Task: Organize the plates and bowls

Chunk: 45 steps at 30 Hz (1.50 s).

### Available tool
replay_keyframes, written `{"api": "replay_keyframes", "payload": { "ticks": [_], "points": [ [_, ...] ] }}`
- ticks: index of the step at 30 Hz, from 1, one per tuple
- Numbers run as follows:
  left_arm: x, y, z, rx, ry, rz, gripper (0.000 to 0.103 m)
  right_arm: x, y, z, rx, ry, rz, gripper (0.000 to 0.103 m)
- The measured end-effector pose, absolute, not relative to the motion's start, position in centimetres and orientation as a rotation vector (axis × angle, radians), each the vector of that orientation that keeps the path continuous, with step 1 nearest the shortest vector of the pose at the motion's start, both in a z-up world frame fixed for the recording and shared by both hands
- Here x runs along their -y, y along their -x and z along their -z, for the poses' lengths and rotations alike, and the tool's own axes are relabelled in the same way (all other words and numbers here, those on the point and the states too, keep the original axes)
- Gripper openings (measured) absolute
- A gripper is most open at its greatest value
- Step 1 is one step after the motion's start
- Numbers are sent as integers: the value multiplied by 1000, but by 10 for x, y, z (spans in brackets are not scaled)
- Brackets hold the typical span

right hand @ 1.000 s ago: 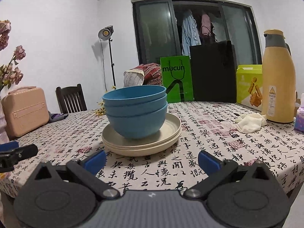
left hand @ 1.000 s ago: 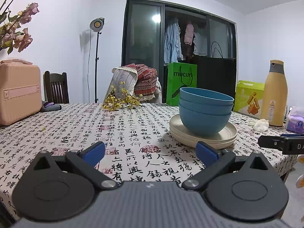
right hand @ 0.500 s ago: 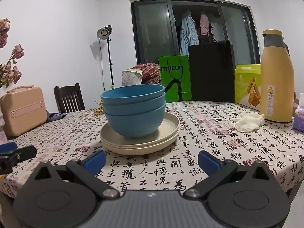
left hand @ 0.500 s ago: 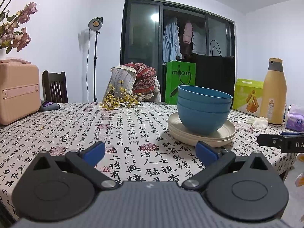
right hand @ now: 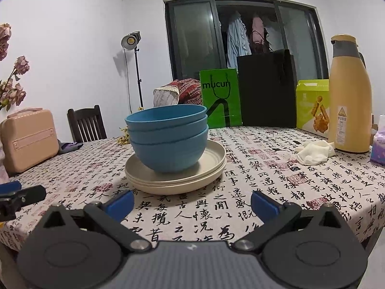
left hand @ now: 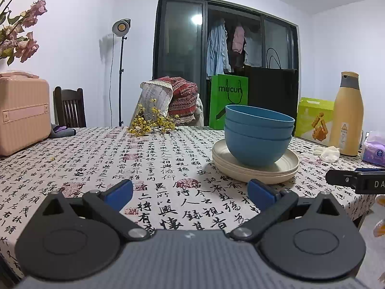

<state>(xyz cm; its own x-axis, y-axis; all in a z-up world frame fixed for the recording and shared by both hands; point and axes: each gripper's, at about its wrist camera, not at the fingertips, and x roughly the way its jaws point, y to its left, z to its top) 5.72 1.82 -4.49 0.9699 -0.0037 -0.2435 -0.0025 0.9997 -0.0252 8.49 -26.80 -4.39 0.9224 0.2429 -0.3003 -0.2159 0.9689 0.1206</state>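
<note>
Three blue bowls sit nested inside one another on a stack of cream plates on the calligraphy-print tablecloth. My left gripper is open with nothing between its blue pads, low over the table's near edge; the stack lies ahead and to its right. My right gripper is open too, holding nothing, a short way in front of the stack, which sits slightly left of its centre. Each gripper's tip shows at the edge of the other view.
A yellow thermos, a crumpled white cloth, a tissue pack, a snack box and green and black bags stand at the right and back. A pink case, dried flowers and a chair are at the left.
Both grippers have risen slightly and drifted a little; the bowl and plate stack has not moved. Both jaws stayed open.
</note>
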Motion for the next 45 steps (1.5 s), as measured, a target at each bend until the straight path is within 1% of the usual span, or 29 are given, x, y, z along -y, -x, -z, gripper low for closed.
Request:
{"api": "replay_keyframes", "payload": {
  "ticks": [28,45],
  "points": [
    [-12,-60,46,-273,5,39,103,264,-85,45,-312,-74,-254,103],
    [-9,-56,45,-253,-4,33,103,262,-84,46,-311,-67,-256,103]
  ]
}}
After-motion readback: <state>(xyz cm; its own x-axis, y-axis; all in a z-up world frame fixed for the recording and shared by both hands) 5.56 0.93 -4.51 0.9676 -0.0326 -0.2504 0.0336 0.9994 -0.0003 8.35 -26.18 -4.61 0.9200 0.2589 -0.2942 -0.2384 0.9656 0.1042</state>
